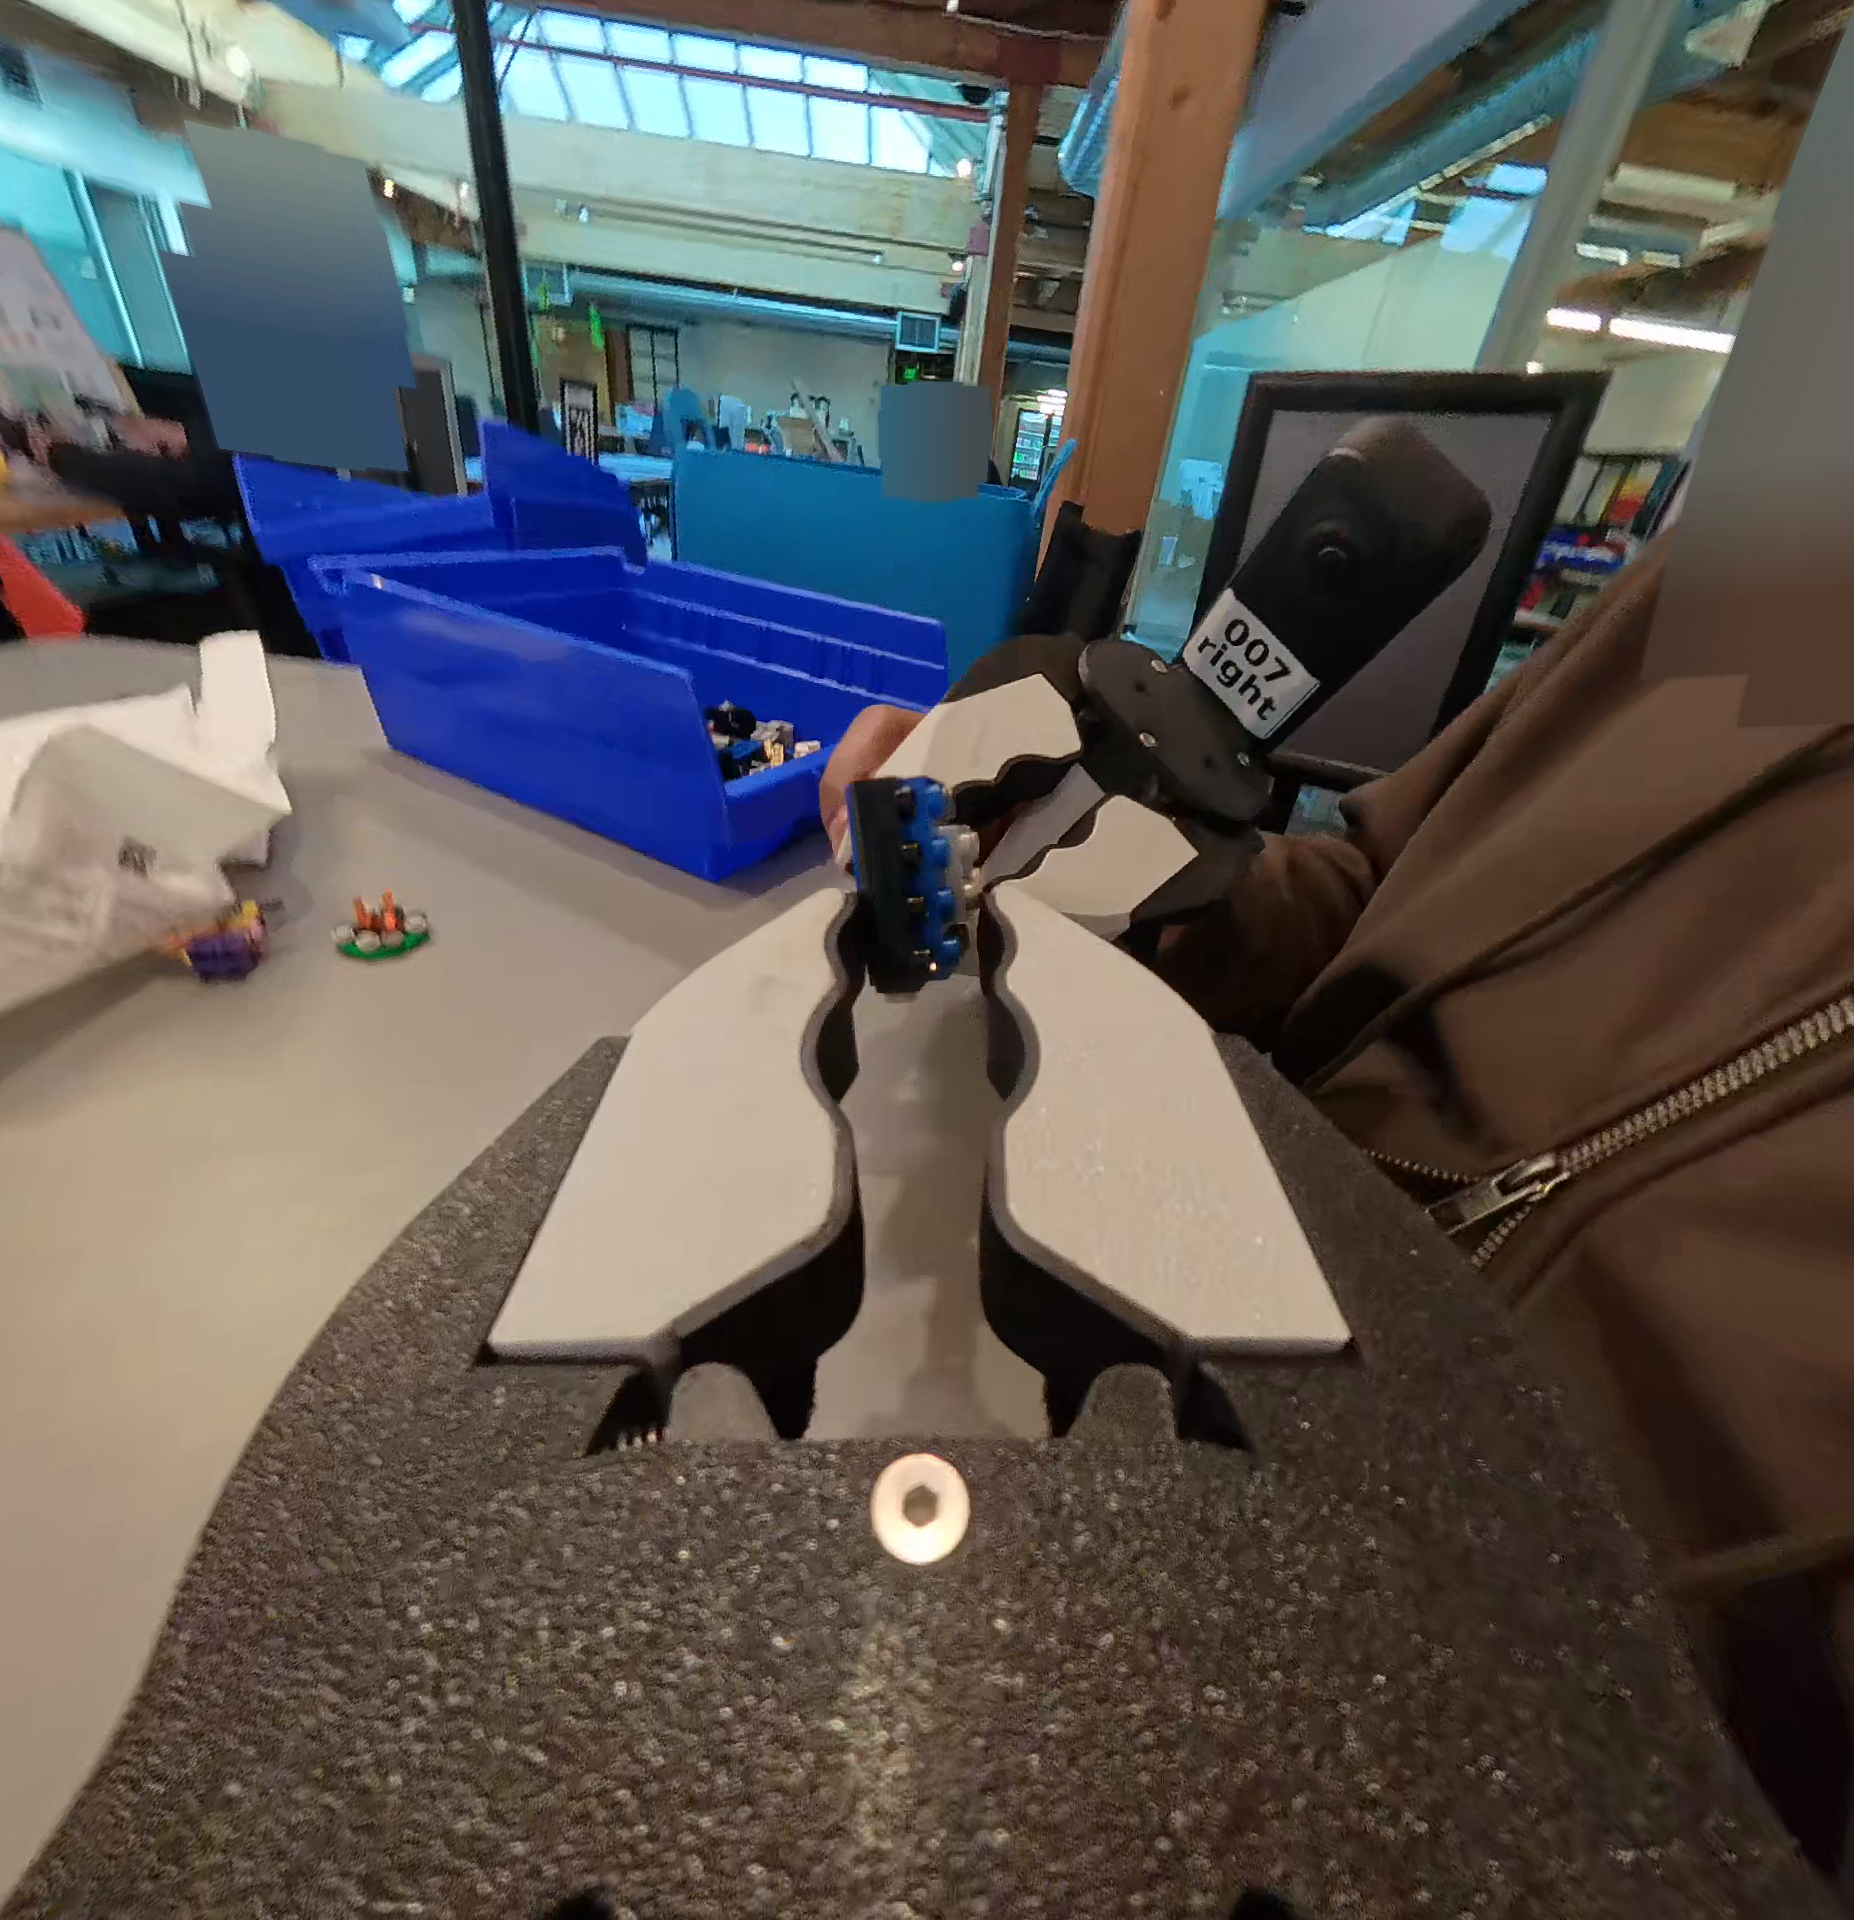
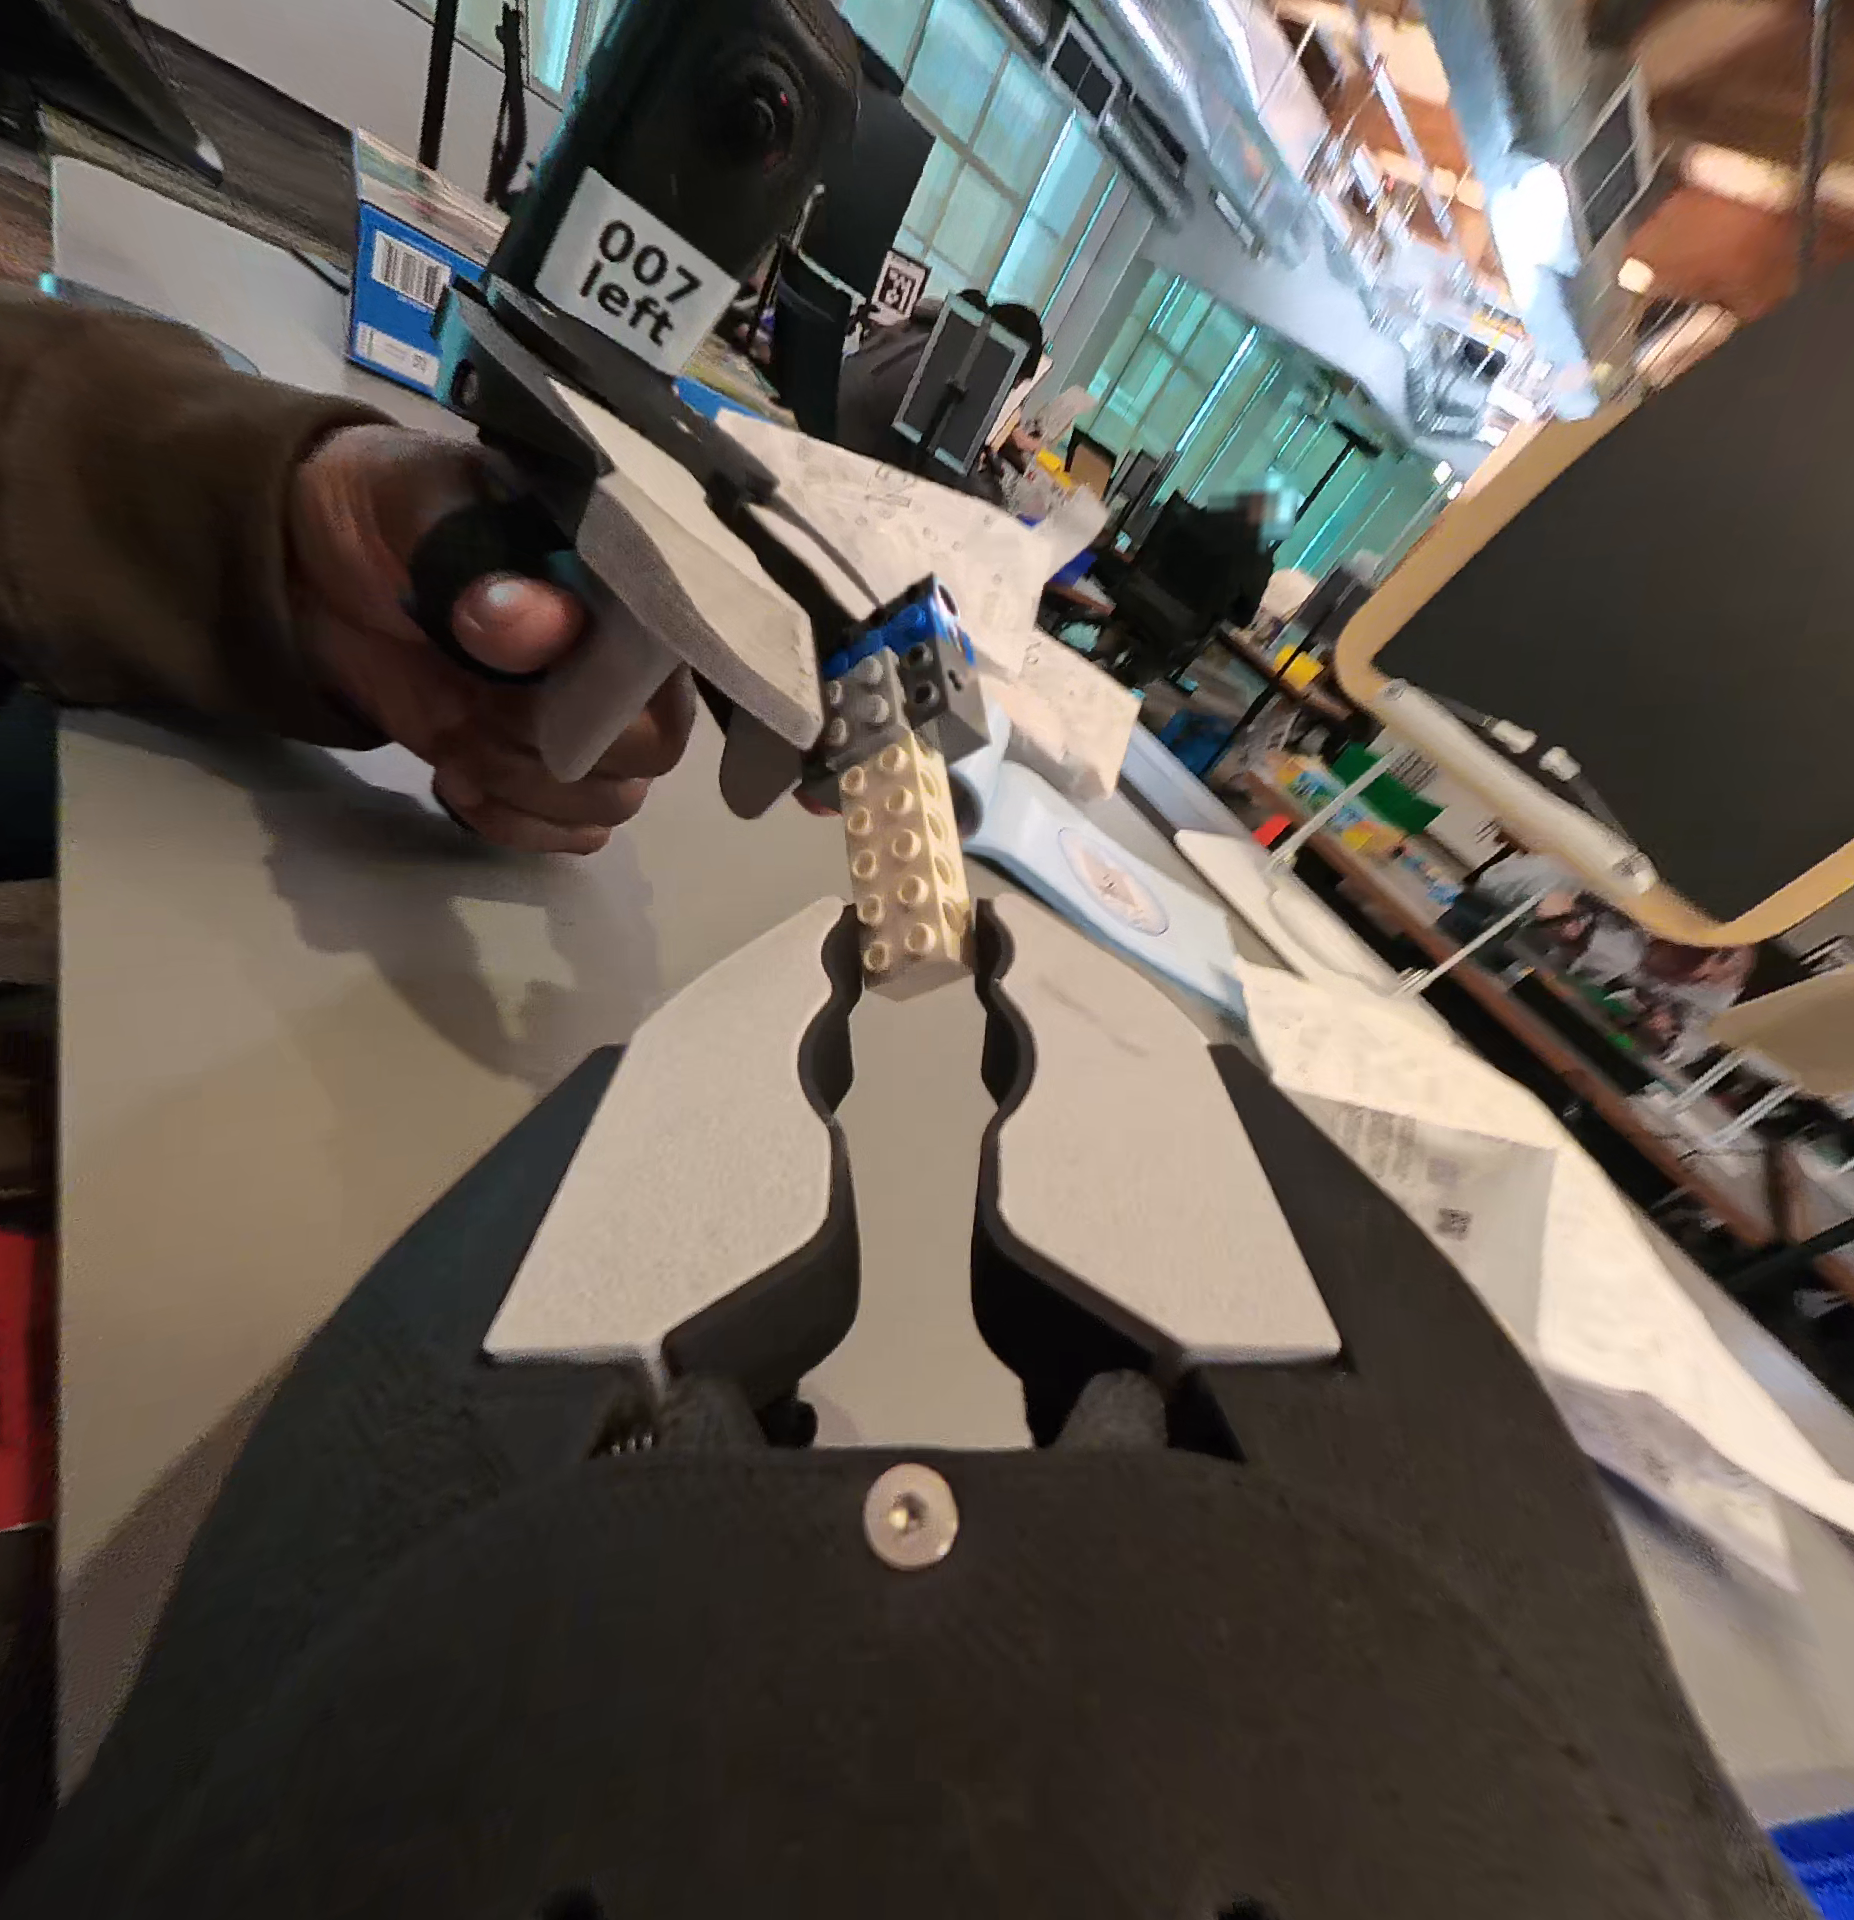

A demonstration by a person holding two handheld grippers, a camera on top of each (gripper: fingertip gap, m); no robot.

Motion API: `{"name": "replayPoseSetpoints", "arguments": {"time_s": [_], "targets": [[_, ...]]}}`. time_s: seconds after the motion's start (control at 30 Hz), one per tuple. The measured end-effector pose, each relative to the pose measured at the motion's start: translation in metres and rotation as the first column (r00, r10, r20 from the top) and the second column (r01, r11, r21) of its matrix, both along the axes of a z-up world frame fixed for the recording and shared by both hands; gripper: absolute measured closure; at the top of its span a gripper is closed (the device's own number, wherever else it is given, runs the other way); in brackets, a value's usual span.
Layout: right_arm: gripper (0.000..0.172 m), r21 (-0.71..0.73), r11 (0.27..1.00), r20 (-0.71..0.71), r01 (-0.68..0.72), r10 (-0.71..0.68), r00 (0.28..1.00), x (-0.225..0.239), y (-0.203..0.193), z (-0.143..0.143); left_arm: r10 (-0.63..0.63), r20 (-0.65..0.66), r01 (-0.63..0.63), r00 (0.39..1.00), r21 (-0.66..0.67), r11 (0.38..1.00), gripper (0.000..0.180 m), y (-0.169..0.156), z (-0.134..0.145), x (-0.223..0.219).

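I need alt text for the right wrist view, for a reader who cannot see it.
The right tongs grip a cream toy brick that joins a grey, blue and black brick cluster held by the left tongs, above a grey table.

Two handheld grippers are showing: the left gripper [image 1: 912, 935] and the right gripper [image 2: 915, 940], each with two jaws and each gripped by one hand. One brick assembly [image 1: 907, 883] is sitting between them, and within it one cream brick [image 2: 907, 873], one grey plate [image 2: 866, 701] and one dark grey block [image 2: 944, 670] are showing. On the tabletop [image 1: 227, 1195], two small brick models are lying, one purple [image 1: 225, 943] and one green-based [image 1: 381, 928], beside at least two blue bins [image 1: 590, 675] and one white bag [image 1: 102, 800].
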State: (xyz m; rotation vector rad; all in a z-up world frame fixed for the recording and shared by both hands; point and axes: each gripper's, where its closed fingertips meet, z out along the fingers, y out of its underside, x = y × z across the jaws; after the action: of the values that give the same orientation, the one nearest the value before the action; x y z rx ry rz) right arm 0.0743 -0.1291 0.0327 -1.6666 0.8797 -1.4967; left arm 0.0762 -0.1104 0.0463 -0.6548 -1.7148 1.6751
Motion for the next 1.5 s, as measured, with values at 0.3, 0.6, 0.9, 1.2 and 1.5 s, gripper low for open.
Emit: {"name": "replayPoseSetpoints", "arguments": {"time_s": [0.3, 0.6, 0.9, 1.2, 1.5], "targets": [[0.150, -0.241, 0.970, 0.157, 0.037, 0.002, 0.988, -0.014, 0.015, 0.016, -0.028, 0.151, 0.060, 0.988, -0.212, 0.975, 0.162, 0.017, 0.009, -0.015], [0.151, -0.537, 0.817, 0.181, 0.210, -0.132, 0.975, -0.010, 0.006, 0.006, 0.113, 0.293, -0.026, 0.949, -0.287, 0.958, 0.146, 0.012, 0.004, -0.011], [0.151, -0.709, 0.652, 0.238, 0.268, -0.136, 0.962, -0.011, 0.013, 0.000, 0.241, 0.532, 0.052, 0.811, -0.478, 0.877, 0.164, 0.023, -0.009, -0.017], [0.151, -0.719, 0.635, 0.266, 0.282, -0.124, 0.956, -0.012, 0.016, 0.004, 0.309, 0.561, 0.080, 0.768, -0.563, 0.823, 0.164, 0.028, -0.007, -0.020], [0.151, -0.660, 0.727, 0.161, 0.193, -0.114, 0.980, -0.009, 0.013, -0.008, 0.298, 0.564, 0.009, 0.770, -0.477, 0.879, 0.152, 0.017, -0.016, -0.008]]}}
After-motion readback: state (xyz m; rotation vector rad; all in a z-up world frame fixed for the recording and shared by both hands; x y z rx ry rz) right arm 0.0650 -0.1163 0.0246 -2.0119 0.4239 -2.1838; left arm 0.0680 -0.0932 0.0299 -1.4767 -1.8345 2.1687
